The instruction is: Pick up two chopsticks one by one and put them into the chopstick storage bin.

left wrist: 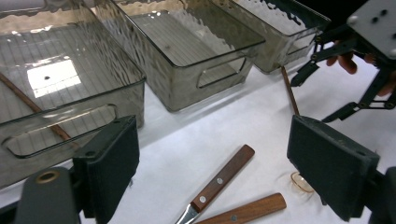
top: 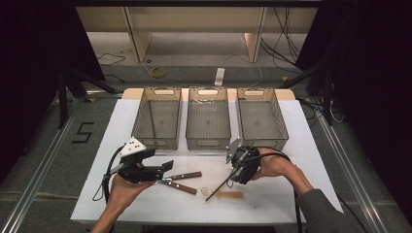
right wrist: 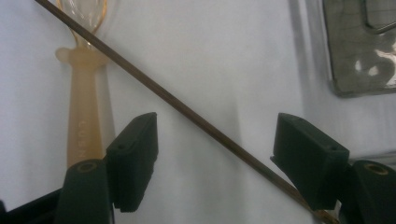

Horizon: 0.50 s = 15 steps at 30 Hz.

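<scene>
The thin stick (right wrist: 187, 109) is straddled by the right gripper (right wrist: 215, 158), its fingers spread; closing on it is called for next.

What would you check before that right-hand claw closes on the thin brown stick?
1. Stick lies between the right gripper jaws: ok.
2. Jaws stand wide enough to take it: ok.
3. Pads not yet pressing the stick: ok, a gap shows on the left side; at the right pad, cannot tell.
4. Amber spoon stays outside the jaws: ok, it lies beside the left pad.
5. Left gripper keeps apart, open above the wooden-handled knives: ok.
6. Bins open for dropping: ok.
</scene>
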Each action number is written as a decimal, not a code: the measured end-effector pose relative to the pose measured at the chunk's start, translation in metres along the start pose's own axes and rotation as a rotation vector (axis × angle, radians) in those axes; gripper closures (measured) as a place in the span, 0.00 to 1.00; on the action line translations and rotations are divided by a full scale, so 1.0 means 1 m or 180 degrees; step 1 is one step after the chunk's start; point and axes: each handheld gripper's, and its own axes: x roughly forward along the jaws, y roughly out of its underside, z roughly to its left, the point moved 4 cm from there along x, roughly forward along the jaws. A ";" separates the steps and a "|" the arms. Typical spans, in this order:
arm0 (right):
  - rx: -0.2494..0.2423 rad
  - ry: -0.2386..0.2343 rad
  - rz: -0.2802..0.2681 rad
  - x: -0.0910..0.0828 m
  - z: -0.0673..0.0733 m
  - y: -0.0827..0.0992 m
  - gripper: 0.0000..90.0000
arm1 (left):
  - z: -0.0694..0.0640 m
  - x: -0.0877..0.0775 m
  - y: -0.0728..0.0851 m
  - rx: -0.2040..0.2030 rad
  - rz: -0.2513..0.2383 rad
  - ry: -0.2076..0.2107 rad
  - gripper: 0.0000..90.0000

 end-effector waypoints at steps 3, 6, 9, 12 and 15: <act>-0.0059 -0.0025 0.0071 0.005 0.000 0.001 0.37 | -0.003 0.000 0.002 0.0017 -0.0002 0.0021 0.18; -0.0071 -0.0028 0.0124 0.008 -0.002 0.001 0.39 | -0.004 0.000 0.004 0.0027 0.0025 0.0020 0.18; -0.0092 -0.0038 0.0157 0.012 -0.003 0.001 0.42 | -0.003 0.001 0.006 0.0021 0.0050 0.0015 0.18; -0.0131 -0.0090 0.0220 0.015 -0.003 0.001 0.44 | -0.002 0.001 0.006 0.0015 0.0054 0.0014 0.18; -0.0184 -0.0108 0.0245 0.018 -0.004 -0.002 0.47 | -0.002 0.001 0.006 0.0016 0.0050 0.0014 0.18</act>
